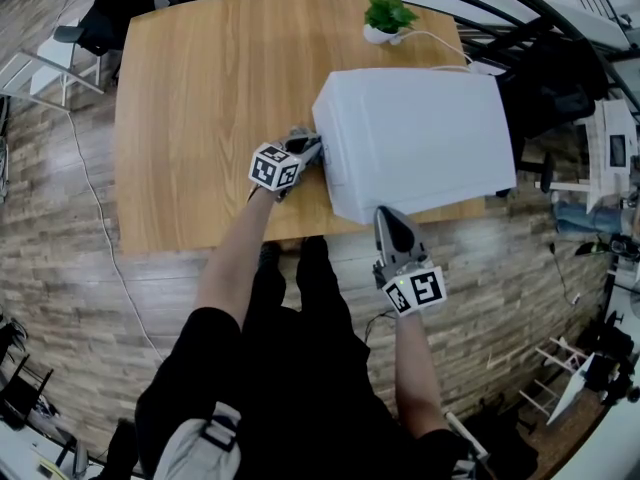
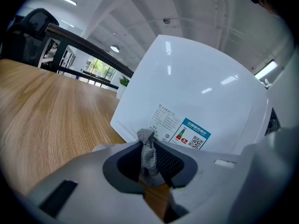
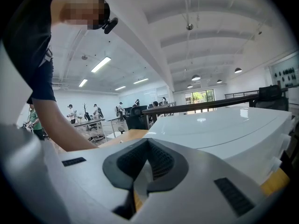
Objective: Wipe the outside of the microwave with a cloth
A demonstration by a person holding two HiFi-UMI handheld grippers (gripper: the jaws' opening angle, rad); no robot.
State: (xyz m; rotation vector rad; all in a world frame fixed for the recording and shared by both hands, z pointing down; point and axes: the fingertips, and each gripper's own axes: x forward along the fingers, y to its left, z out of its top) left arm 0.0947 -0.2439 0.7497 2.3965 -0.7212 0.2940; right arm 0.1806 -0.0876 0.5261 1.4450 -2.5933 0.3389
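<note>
Wooden table [image 1: 190,118]: bare across its left half in the head view.

Left gripper [image 1: 303,152]: you hold it low over the table at 9 o'clock from the microwave [image 1: 415,143], tips pointing at the left side panel. In the left gripper view the jaws are pinched on a small grey cloth [image 2: 148,149]. The cloth stands as a crumpled tuft between the pads, with its top poking just past the tips. The tuft sits right at the lower edge of the panel; I can't tell whether it touches.

Microwave: white box on the right half of the table, near the table's front edge. The panel facing the left gripper carries a printed label [image 2: 186,132] with a teal block and a QR code, at about 1 o'clock from the cloth.

Potted plant [image 1: 388,16]: small, green, in a white pot, on the table at 12 o'clock from the microwave and apart from it. A white cable [image 1: 440,40] runs from beside the pot towards the microwave's back right corner.

Right gripper [image 1: 388,218]: you hold it at 6 o'clock from the microwave, tips up against its near face; contact not confirmed. In the right gripper view the jaws are pressed together with nothing between them, and the microwave's top spreads ahead at 2 o'clock.
</note>
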